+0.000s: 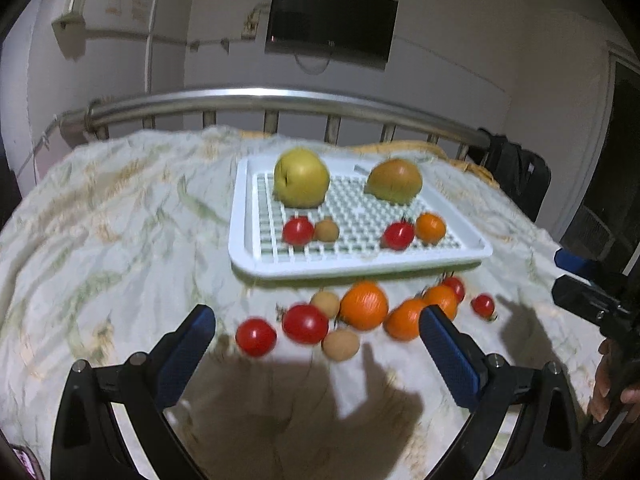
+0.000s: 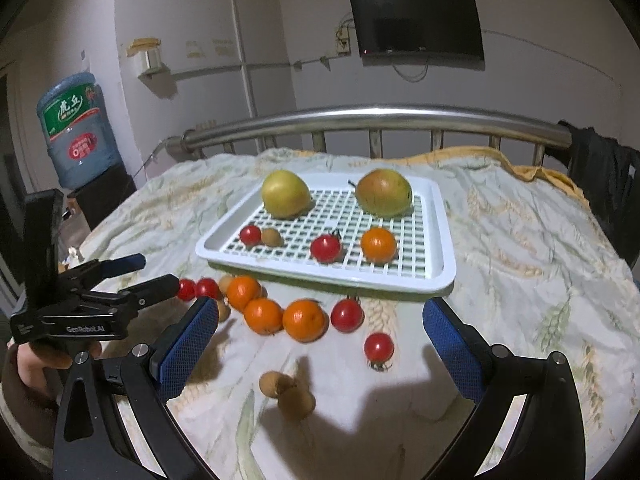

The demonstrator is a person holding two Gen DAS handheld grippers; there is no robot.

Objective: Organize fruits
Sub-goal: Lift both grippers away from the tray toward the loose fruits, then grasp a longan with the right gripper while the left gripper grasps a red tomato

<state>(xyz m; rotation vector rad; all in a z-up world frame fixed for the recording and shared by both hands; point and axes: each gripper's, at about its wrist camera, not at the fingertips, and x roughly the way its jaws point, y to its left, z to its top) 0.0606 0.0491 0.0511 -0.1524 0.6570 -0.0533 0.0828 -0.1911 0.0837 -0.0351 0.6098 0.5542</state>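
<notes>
Loose oranges [image 2: 280, 314], cherry tomatoes [image 2: 347, 315] and longans [image 2: 286, 394] lie on the bedspread [image 2: 520, 260] just ahead of both empty, wide-apart tongs, the left gripper [image 1: 316, 330] and right gripper [image 2: 320, 322], before the white tray [image 2: 440, 276] of pears, while only the right view shows a water jug [image 2: 74, 128].

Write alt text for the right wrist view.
A white slotted plastic tray on a pale floral bedsheet holds two pears, two tomatoes, a tangerine and a small brown fruit. More lie loose before it, between the open right gripper and open left gripper.
</notes>
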